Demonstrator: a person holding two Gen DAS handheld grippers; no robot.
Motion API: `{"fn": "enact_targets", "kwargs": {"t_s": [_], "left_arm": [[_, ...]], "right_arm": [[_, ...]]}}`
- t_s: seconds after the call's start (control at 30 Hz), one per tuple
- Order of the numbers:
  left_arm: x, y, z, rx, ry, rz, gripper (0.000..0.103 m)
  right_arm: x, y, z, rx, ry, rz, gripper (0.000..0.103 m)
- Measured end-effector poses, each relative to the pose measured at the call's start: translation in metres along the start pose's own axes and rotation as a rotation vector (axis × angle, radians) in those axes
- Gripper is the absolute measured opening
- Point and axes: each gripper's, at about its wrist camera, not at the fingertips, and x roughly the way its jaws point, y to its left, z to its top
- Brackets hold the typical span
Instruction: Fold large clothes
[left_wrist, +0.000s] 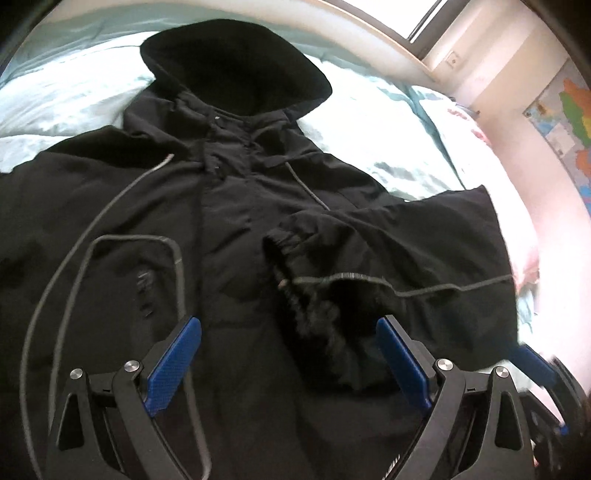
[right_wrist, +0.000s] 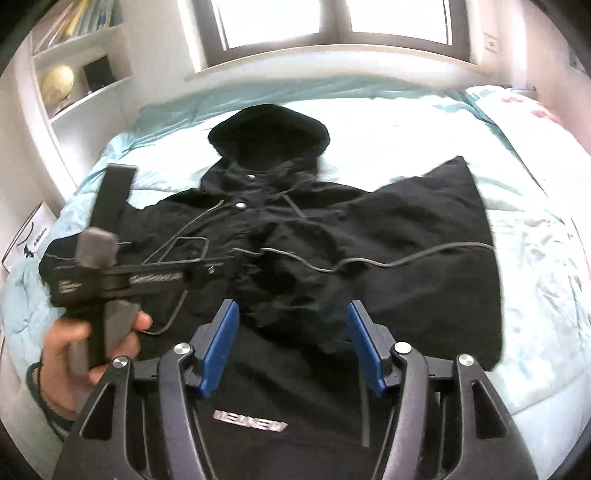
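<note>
A black hooded jacket (left_wrist: 229, 229) lies front up on the bed, hood (left_wrist: 236, 62) pointing away. It also shows in the right wrist view (right_wrist: 388, 258). Its right sleeve (left_wrist: 369, 266) is folded across the chest, cuff (left_wrist: 280, 266) near the middle. My left gripper (left_wrist: 290, 328) is open and empty, held just above the jacket's lower front. My right gripper (right_wrist: 293, 310) is open and empty over the folded sleeve. The left gripper's body (right_wrist: 122, 277), in a hand, shows at the left of the right wrist view.
The bed has a light teal duvet (right_wrist: 406, 125). A window (right_wrist: 332, 22) is behind the bed. White shelves with a globe (right_wrist: 57, 83) stand at the left. A wall map (left_wrist: 565, 122) hangs at the right. Thin grey cords (left_wrist: 74, 273) lie across the jacket.
</note>
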Motion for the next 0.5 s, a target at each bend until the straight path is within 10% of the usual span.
{"fn": "enact_targets", "kwargs": {"t_s": [0.07,0.1,0.17,0.5], "left_arm": [[0.013,-0.005,0.004,-0.002,0.0,0.012,0.08],[0.02,-0.007,0.006,0.002,0.008,0.01,0.046],[0.032,-0.009,0.009,-0.001,0.051,-0.004,0.022],[-0.069,0.037,0.027,-0.002,-0.197,0.014,0.019]], "right_arm": [[0.001,-0.013,-0.001,0.012,0.005,-0.029,0.063],[0.001,-0.019,-0.002,0.019,0.011,-0.043,0.063],[0.0,-0.029,-0.006,0.034,0.017,-0.057,0.063],[-0.002,-0.035,0.008,0.06,0.002,-0.07,0.063]]}}
